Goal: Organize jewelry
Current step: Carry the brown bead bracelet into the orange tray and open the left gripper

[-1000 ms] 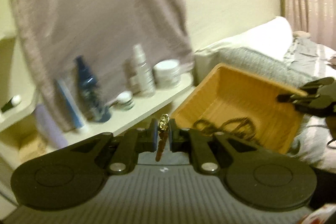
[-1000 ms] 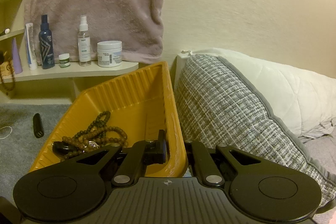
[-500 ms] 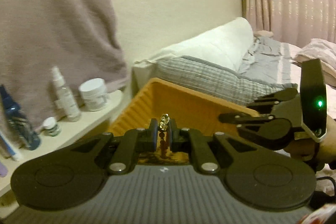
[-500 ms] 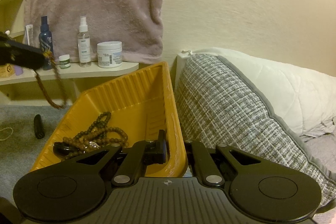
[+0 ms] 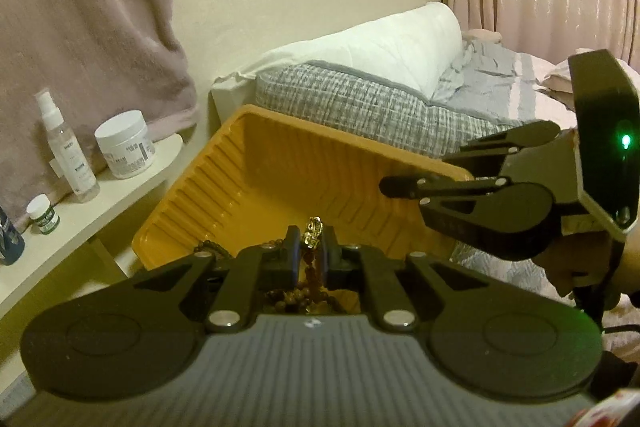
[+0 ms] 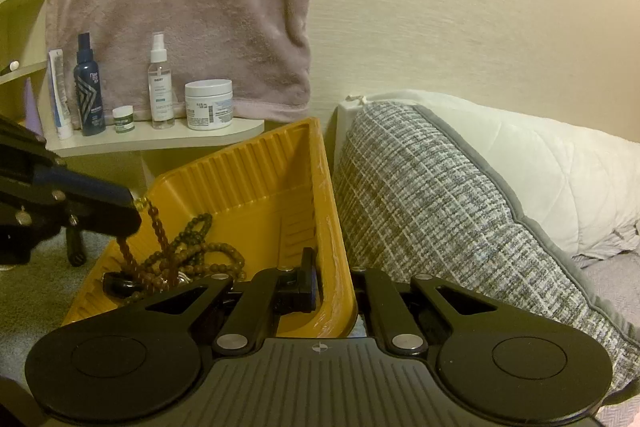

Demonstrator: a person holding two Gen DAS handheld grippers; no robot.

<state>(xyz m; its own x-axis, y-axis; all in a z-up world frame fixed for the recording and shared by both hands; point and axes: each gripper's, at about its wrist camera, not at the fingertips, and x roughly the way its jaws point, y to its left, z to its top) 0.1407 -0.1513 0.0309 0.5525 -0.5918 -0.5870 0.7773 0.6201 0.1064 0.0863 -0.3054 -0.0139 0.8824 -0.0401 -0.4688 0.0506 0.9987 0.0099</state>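
Left wrist view: left gripper (image 5: 311, 255) closed on a brown bead necklace (image 5: 310, 269), gold clasp sticking up above the pads, beads hanging down below into the yellow tray (image 5: 256, 163). Tray tilted, leaning near the grey checked pillow (image 5: 360, 107). More dark beads (image 5: 210, 247) lying at the low end of the tray. At the right, right gripper (image 5: 384, 185) clamped on the tray's rim, held by a hand (image 5: 576, 267). At the left, a shelf (image 5: 80, 215) with a spray bottle (image 5: 66, 147), a white jar (image 5: 124, 143) and a small green-labelled jar (image 5: 43, 214).

Right wrist view: right gripper (image 6: 334, 285) shut on the near wall of the yellow tray (image 6: 276, 171), one pad inside, the other outside. From the left, left gripper (image 6: 132, 205) reaching over the tray's edge, necklace (image 6: 158, 227) hanging from its tip down onto the heap of dark beads (image 6: 200, 251). Behind, on the shelf (image 6: 168, 139), a dark blue bottle (image 6: 89, 87), the spray bottle (image 6: 160, 83), the white jar (image 6: 209, 103). Pink towel (image 6: 180, 7) hanging above.
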